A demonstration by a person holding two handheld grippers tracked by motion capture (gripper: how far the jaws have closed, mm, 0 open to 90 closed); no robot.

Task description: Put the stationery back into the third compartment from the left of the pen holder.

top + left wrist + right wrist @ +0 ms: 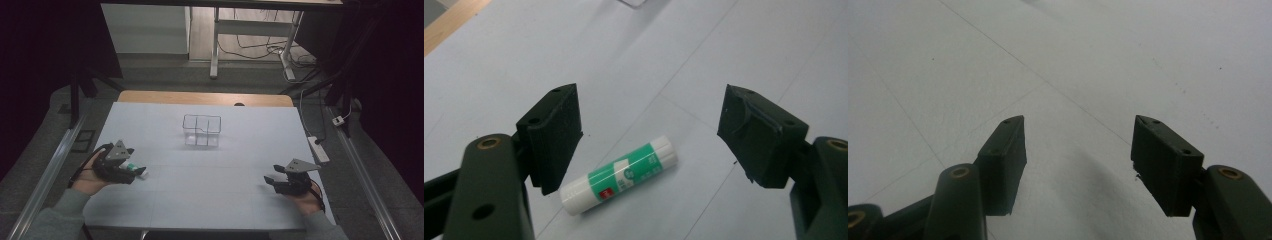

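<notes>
The glue stick point(620, 174) is lying flat on the white table point(240, 150), pointing from about 8 o'clock to 2 o'clock in the left gripper view, just under the left gripper point(650, 134). It is looking light, stiff and smooth-sided, so it is likely to roll or slip; gripping across the green middle of its barrel seems the safest hold. The left gripper is hovering over it, tilted down, jaws spread wide and touching nothing. The right gripper point(1079, 165) is resting low at the table's 4 o'clock corner, jaws apart and empty. A clear divided box point(201, 130) is sitting toward 12 o'clock.
</notes>
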